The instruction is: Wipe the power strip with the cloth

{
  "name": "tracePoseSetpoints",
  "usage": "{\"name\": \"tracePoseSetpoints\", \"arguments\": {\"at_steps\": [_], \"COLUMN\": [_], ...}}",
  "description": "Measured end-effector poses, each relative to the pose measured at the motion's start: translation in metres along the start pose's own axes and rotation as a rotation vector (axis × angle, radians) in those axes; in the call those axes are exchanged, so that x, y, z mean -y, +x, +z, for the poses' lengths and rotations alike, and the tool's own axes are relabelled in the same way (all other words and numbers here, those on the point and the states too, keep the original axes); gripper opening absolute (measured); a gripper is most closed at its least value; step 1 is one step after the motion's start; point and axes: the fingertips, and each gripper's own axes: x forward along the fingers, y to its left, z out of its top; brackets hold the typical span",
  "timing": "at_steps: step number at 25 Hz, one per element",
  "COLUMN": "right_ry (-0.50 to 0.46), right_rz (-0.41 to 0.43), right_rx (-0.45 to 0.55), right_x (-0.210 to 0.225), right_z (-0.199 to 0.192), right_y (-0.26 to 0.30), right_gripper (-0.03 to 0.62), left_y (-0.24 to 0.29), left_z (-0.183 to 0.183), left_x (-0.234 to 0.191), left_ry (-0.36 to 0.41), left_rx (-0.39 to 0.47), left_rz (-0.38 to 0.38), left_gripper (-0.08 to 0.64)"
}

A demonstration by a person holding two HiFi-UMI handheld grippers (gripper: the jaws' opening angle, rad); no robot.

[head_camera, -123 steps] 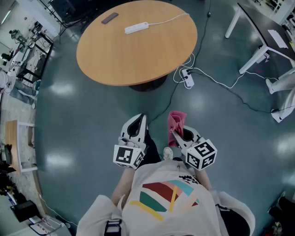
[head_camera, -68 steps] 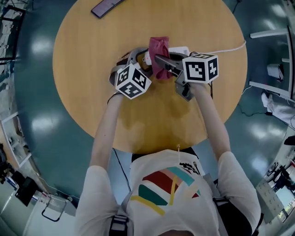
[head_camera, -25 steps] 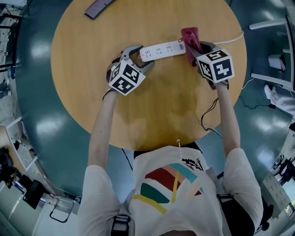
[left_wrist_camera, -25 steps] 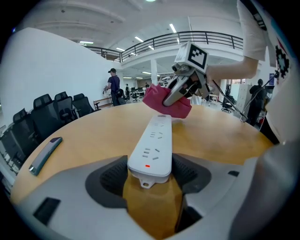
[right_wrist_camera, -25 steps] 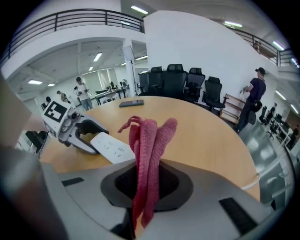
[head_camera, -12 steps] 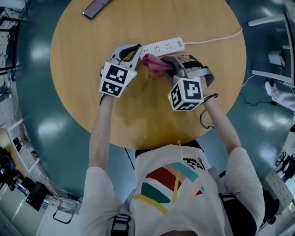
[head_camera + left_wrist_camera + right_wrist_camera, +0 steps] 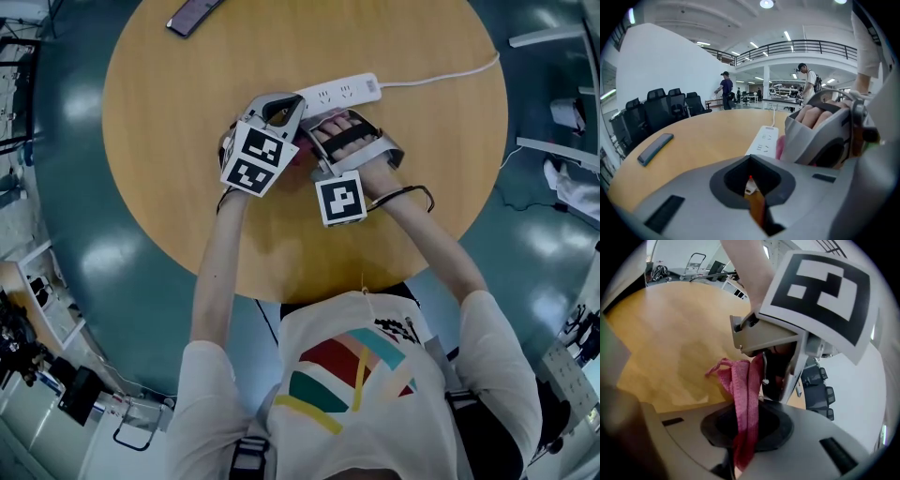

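Observation:
The white power strip (image 7: pixel 342 91) lies on the round wooden table (image 7: pixel 187 187), its cord (image 7: pixel 441 77) running off to the right. My left gripper (image 7: pixel 281 105) is shut at the strip's left end. In the left gripper view the strip (image 7: pixel 764 140) runs under the jaws, and a white bit shows in their notch (image 7: pixel 752 180). My right gripper (image 7: pixel 314 148) sits close against the left one, just in front of the strip. It is shut on the pink cloth (image 7: pixel 743 385), which hangs out of its jaws (image 7: pixel 745 420). The cloth (image 7: pixel 779 147) peeks out beside the strip.
A dark phone (image 7: pixel 192 14) lies at the table's far left edge (image 7: pixel 654 147). Black office chairs (image 7: pixel 661 110) stand beyond the table. Two people stand far back in the room. The left gripper's marker cube (image 7: pixel 820 282) fills the upper right of the right gripper view.
The right gripper swept left with the cloth from the strip's right end to beside the left gripper, rolling over. The left jaws closed at the strip's left end and rose slightly.

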Motion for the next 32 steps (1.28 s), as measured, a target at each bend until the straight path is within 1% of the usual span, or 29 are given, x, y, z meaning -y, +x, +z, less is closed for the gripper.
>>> {"name": "tracePoseSetpoints", "arguments": {"at_steps": [3,5,7,10,14,17,19,20,21,22,23,24,27,28,29,30,31,32], "right_ry": [0.008,0.01,-0.006,-0.036,-0.037,-0.038,-0.034,-0.02,0.021,0.107,0.243,0.422,1.042,1.226,1.375,1.476,1.527,1.538], "right_rz": [0.017,0.032,0.037,0.011,-0.008,-0.014,-0.016,-0.022,-0.03,-0.035,-0.034,-0.025,0.04,0.07,0.105,0.139,0.169,0.197], "right_rx": [0.0,-0.017,-0.077,-0.203,-0.337,-0.397,-0.417,-0.416,-0.408,-0.389,-0.36,-0.321,-0.155,-0.093,-0.039,-0.005,0.005,-0.006], "right_x": [-0.003,-0.007,-0.01,-0.003,0.001,0.007,0.01,0.012,0.015,0.018,0.022,0.027,0.05,0.059,0.068,0.077,0.083,0.087], "right_z": [-0.006,-0.02,-0.047,-0.099,-0.165,-0.198,-0.21,-0.212,-0.213,-0.213,-0.213,-0.213,-0.217,-0.218,-0.218,-0.218,-0.217,-0.217], "right_y": [0.0,-0.002,-0.005,-0.016,-0.027,-0.032,-0.034,-0.036,-0.039,-0.043,-0.046,-0.049,-0.045,-0.042,-0.039,-0.034,-0.029,-0.023], "right_gripper": [0.038,0.04,0.038,0.04,0.038,0.038,0.04,0.04,0.04,0.04,0.04,0.04,0.04,0.038,0.038,0.04,0.04,0.038], "left_y": [0.0,0.001,0.0,0.0,0.002,0.002,0.003,0.003,0.003,0.003,0.003,0.003,0.002,0.002,0.002,0.001,0.001,0.0], "left_z": [-0.002,-0.003,-0.002,-0.002,-0.004,-0.003,-0.002,-0.002,-0.002,-0.002,-0.003,-0.003,-0.004,-0.004,-0.004,-0.004,-0.004,-0.003], "left_x": [0.002,0.002,0.001,0.001,0.005,0.005,0.003,0.004,0.004,0.005,0.006,0.007,0.007,0.007,0.008,0.009,0.009,0.009], "left_ry": [0.083,0.102,0.095,0.084,0.093,0.086,0.082,0.08,0.078,0.077,0.076,0.077,0.08,0.081,0.082,0.083,0.082,0.08], "left_rx": [-0.016,-0.024,-0.022,-0.019,-0.021,-0.02,-0.019,-0.019,-0.018,-0.019,-0.02,-0.021,-0.027,-0.029,-0.03,-0.031,-0.03,-0.03], "left_rz": [0.021,0.03,0.031,0.027,0.029,0.032,0.033,0.033,0.034,0.037,0.04,0.044,0.057,0.06,0.063,0.065,0.067,0.069], "left_gripper": [0.026,0.026,0.026,0.026,0.026,0.026,0.026,0.026,0.026,0.026,0.026,0.026,0.026,0.026,0.026,0.026,0.026,0.026]}}
